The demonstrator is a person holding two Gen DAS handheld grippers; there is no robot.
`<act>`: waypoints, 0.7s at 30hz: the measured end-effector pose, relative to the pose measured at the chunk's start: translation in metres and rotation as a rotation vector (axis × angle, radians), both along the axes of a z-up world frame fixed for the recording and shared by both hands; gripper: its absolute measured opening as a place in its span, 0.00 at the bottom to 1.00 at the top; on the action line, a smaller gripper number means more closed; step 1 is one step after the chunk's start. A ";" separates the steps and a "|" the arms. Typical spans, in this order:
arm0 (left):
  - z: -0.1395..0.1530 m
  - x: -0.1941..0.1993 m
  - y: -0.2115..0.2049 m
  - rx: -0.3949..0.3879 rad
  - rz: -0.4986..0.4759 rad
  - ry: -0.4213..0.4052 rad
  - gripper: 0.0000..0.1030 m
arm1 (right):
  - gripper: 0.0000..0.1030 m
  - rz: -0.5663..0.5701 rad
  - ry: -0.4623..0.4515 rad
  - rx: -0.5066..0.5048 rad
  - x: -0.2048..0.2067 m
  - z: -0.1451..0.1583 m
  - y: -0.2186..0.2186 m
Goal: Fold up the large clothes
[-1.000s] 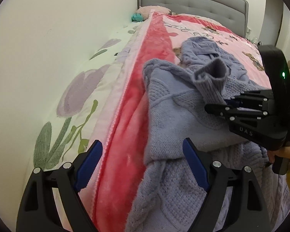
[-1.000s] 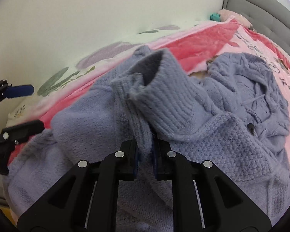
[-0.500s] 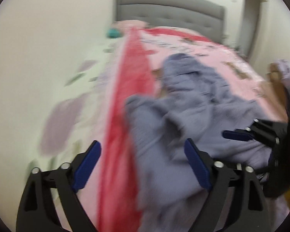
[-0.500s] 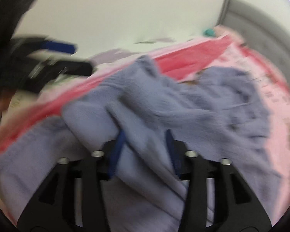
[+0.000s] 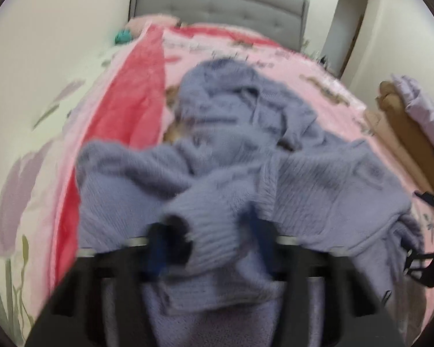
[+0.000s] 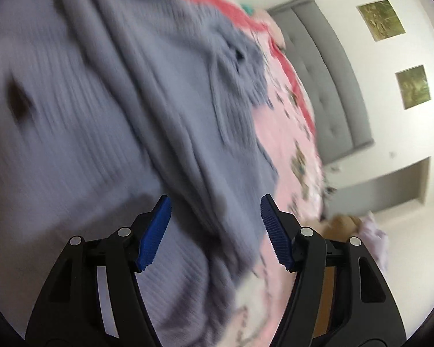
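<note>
The lavender sweater was thick ribbed knit, matt and soft; the pink blanket looked plush and fleecy; the grey headboard was tufted fabric; the right gripper had matt black plastic arms and ridged blue pads.

Rumpled lavender knit sweater heaps across the near half of the pink patterned blanket; far half toward the grey tufted headboard lies bare. White wall hems the left edge, brown wooden furniture the right.
</note>
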State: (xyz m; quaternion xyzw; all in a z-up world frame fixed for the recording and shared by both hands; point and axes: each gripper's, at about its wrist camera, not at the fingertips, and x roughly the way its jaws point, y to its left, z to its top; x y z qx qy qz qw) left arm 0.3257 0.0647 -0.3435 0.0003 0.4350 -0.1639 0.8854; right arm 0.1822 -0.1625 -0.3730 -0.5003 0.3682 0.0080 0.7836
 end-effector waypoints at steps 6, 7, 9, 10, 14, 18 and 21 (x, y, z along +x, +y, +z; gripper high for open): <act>0.000 0.000 0.015 -0.094 0.091 0.042 0.13 | 0.12 -0.077 0.036 -0.025 0.018 -0.011 -0.025; 0.004 -0.001 0.016 -0.091 0.092 0.044 0.10 | 0.13 -0.080 0.029 -0.013 0.020 -0.003 -0.026; 0.020 -0.004 0.020 -0.118 0.105 0.030 0.10 | 0.13 -0.094 -0.028 -0.001 0.020 0.013 -0.028; 0.027 -0.006 0.023 -0.144 0.118 0.033 0.10 | 0.13 -0.116 -0.043 0.002 0.019 0.021 -0.032; 0.027 -0.004 0.020 -0.181 0.143 0.092 0.10 | 0.13 -0.190 -0.014 -0.015 0.021 0.010 -0.053; -0.001 0.013 0.000 -0.087 0.134 0.108 0.10 | 0.13 -0.235 0.047 -0.066 0.032 -0.028 -0.072; -0.015 0.023 -0.004 -0.086 0.151 0.143 0.10 | 0.13 -0.238 0.033 -0.095 0.036 -0.041 -0.075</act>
